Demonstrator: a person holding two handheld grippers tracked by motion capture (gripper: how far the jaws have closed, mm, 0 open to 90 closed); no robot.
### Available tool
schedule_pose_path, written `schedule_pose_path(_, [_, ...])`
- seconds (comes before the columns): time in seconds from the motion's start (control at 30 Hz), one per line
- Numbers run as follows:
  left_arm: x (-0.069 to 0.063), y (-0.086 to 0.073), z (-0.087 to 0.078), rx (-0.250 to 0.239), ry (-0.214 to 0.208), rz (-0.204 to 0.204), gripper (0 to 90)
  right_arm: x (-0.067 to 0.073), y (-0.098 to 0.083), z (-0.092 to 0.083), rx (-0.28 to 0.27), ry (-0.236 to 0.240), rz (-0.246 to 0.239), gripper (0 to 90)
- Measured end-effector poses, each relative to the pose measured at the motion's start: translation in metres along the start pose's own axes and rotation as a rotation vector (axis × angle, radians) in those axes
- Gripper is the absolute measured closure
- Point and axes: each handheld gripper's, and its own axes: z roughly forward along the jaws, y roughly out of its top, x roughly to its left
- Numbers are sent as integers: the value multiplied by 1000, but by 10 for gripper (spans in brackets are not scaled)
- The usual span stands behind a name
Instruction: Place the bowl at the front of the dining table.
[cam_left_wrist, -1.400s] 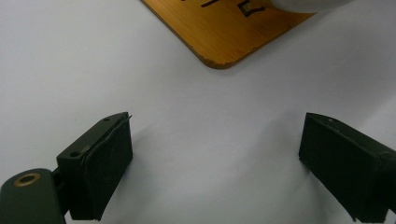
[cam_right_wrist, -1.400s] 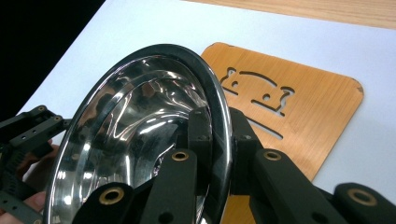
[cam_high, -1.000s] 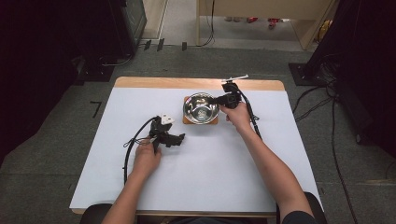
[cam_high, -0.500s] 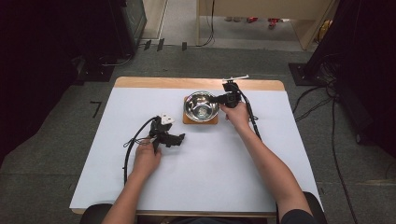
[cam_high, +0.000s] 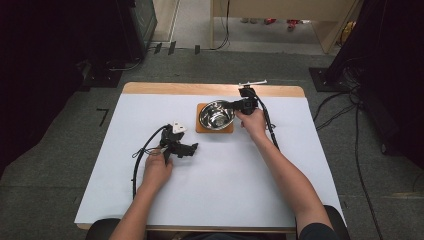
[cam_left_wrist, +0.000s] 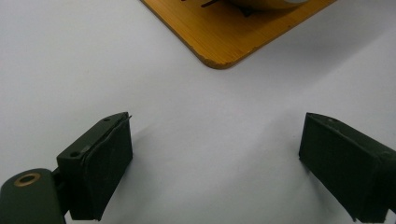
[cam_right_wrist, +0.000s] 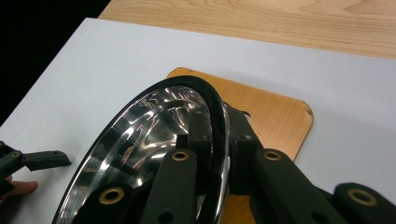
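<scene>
Bowl (cam_high: 216, 114), polished steel, upper centre of frame on wooden board (cam_high: 202, 129), counter (cam_high: 250, 190). Right claw (cam_right_wrist: 210, 140) pinching bowl rim. Left claw (cam_left_wrist: 215, 168) spread, idle. Judged rigid, light, slippery; rim best hold.

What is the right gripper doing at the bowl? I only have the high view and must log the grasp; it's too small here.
Observer: The right gripper is shut on the bowl rim, one jaw inside, one outside.
Operator: Is the left gripper holding anything?
Observer: No, the left gripper is open above bare white table.
Operator: What lies ahead of it?
Observer: A rounded corner of the wooden board, beyond its jaws.
</scene>
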Motion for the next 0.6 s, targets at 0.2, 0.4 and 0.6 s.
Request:
schedule_pose_path(0.2, [0,0,0,0,0,0,96,-1,-2,3,-6,9,12,840])
schedule_pose_path(0.4, [0,0,0,0,1,0,96,-4,-4,7,-1,6,20,840])
schedule_pose_path(0.6, [0,0,0,-1,0,-1,96,-8,-6,9,5,10,36,835])
